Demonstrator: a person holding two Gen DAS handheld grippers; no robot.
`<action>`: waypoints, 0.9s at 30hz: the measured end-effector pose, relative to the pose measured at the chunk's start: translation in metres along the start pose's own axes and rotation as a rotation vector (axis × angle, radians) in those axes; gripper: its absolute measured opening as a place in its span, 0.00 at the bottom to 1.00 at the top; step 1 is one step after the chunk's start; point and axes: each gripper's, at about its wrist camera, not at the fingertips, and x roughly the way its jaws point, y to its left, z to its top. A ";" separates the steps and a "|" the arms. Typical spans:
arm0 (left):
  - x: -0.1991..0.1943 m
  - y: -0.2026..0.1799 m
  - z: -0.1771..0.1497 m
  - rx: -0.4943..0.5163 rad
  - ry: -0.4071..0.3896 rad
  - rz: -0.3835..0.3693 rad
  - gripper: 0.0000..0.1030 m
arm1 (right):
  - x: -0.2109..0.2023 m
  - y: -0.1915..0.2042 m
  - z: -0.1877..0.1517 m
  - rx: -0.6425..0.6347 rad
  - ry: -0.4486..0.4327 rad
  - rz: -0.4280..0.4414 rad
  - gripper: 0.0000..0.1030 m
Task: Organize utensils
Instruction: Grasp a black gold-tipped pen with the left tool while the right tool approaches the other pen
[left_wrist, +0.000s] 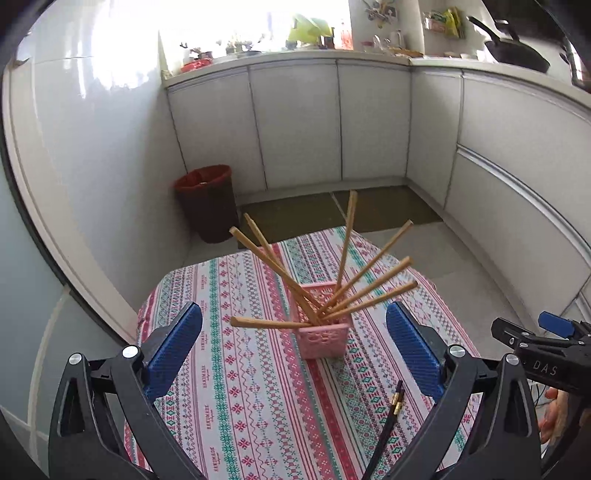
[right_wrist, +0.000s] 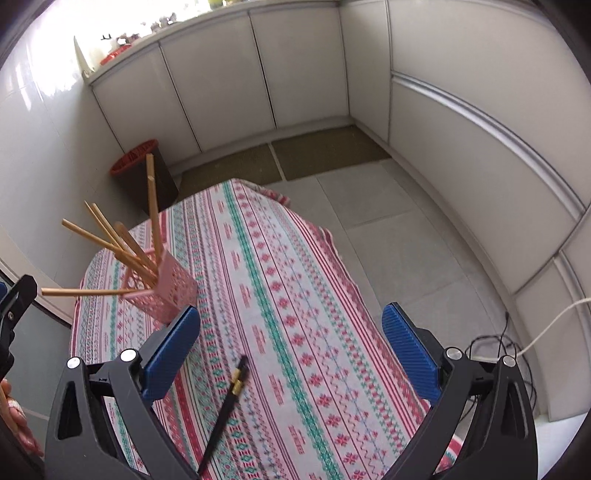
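A pink lattice holder (left_wrist: 325, 339) stands on the patterned tablecloth (left_wrist: 236, 387) with several wooden chopsticks (left_wrist: 369, 262) fanned out of it. It also shows in the right wrist view (right_wrist: 166, 291), with the chopsticks (right_wrist: 110, 240). A pair of black chopsticks (left_wrist: 388, 428) with gold bands lies flat on the cloth, nearer than the holder; it also shows in the right wrist view (right_wrist: 225, 402). My left gripper (left_wrist: 295, 339) is open and empty, facing the holder. My right gripper (right_wrist: 291, 343) is open and empty above the black pair; it shows at the right of the left wrist view (left_wrist: 535, 332).
A red and dark waste bin (left_wrist: 207, 199) stands on the floor beyond the table. White cabinets (left_wrist: 295, 122) line the back and right. Cables (right_wrist: 491, 347) lie on the floor at right. The table edge (right_wrist: 325, 236) drops off on the right.
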 end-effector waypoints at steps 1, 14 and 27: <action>0.004 -0.005 -0.003 0.015 0.016 -0.005 0.93 | 0.004 -0.004 -0.003 0.011 0.021 -0.005 0.93; 0.113 -0.055 -0.070 0.126 0.447 -0.140 0.93 | 0.044 -0.037 -0.022 0.075 0.219 -0.003 0.93; 0.171 -0.066 -0.101 -0.007 0.687 -0.225 0.93 | 0.071 -0.061 -0.031 0.195 0.364 0.047 0.93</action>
